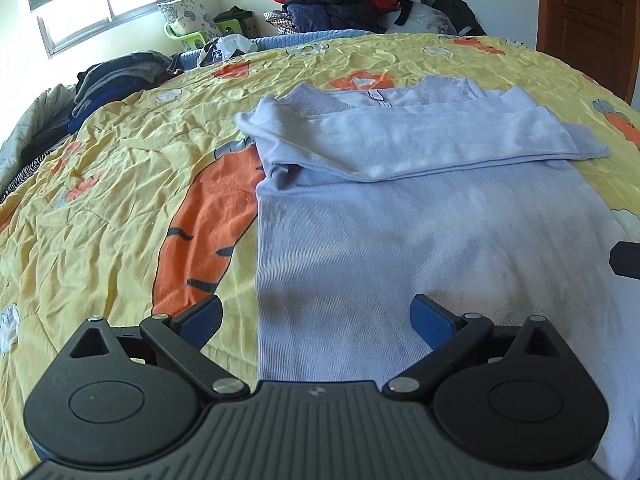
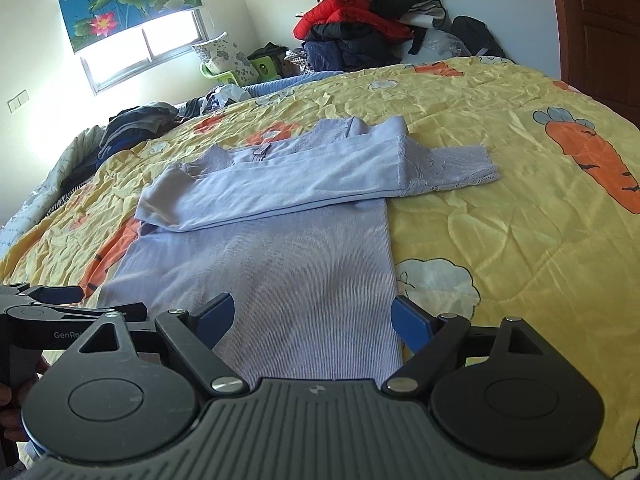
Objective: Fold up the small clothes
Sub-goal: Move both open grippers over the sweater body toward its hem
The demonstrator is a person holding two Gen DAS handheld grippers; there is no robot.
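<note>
Bed [image 1: 120, 200] with a yellow carrot-print quilt fills both views. Lilac top [image 1: 400, 240] lies flat on it, straight ahead of both grippers, sleeves folded across the chest, hem nearest. Clothes pile [image 2: 360, 24] far ahead at the wall; darker stack [image 1: 108, 84] ahead-left on the bed edge. Left gripper [image 1: 316, 320] jaws wide apart, nothing held, over the top's left hem edge. Right gripper [image 2: 314, 320] jaws wide apart, empty, over the right hem edge. The left gripper also shows at far left in the right wrist view.
</note>
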